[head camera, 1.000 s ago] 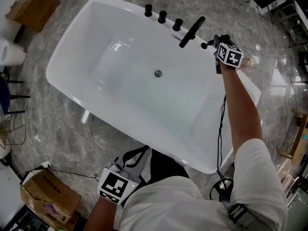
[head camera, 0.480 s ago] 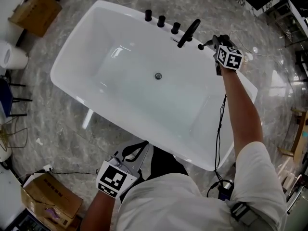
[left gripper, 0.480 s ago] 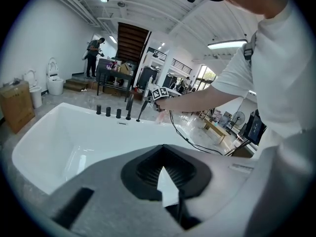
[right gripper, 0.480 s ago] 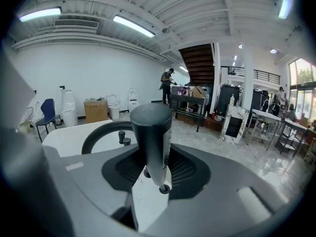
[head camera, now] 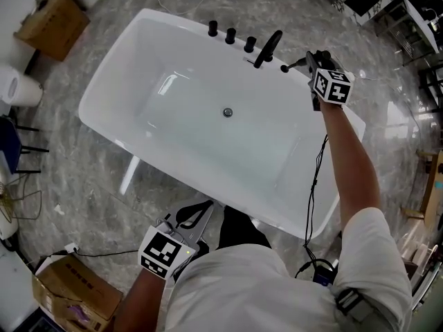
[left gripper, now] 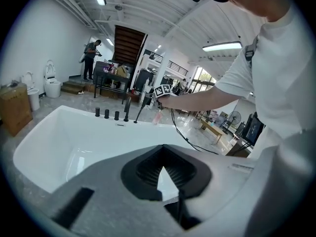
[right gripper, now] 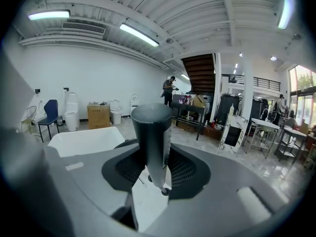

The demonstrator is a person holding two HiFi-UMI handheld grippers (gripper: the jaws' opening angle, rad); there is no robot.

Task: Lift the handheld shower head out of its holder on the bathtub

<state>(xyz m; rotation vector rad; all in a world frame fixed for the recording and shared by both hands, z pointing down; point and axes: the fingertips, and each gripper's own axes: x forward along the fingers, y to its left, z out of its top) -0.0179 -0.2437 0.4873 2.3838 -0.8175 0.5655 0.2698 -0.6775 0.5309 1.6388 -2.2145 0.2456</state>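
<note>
A white bathtub [head camera: 131, 137] has a row of black fittings on its far rim: three knobs [head camera: 230, 35] and a spout [head camera: 268, 47]. Beside the spout, my right gripper [head camera: 308, 62] is shut on the black shower head [head camera: 293, 66], holding it above the rim. In the right gripper view the shower head [right gripper: 150, 142] stands upright as a dark cylinder between the jaws. My left gripper [head camera: 201, 216] hangs near my body below the tub's near edge, its jaws meeting at the tips with nothing held. From the left gripper view, the tub [left gripper: 44, 142] and shower head [left gripper: 140, 110] show far off.
Cardboard boxes sit on the marble floor at the top left [head camera: 59, 16] and bottom left [head camera: 76, 292]. A white fixture [head camera: 17, 85] and a blue chair [head camera: 7, 140] stand at the left. A black cable [head camera: 315, 178] hangs from my right arm. Shelving [head camera: 422, 26] stands at the right.
My right gripper has risen with the shower head, away from the tub's rim. The left gripper has lifted a little near my body.
</note>
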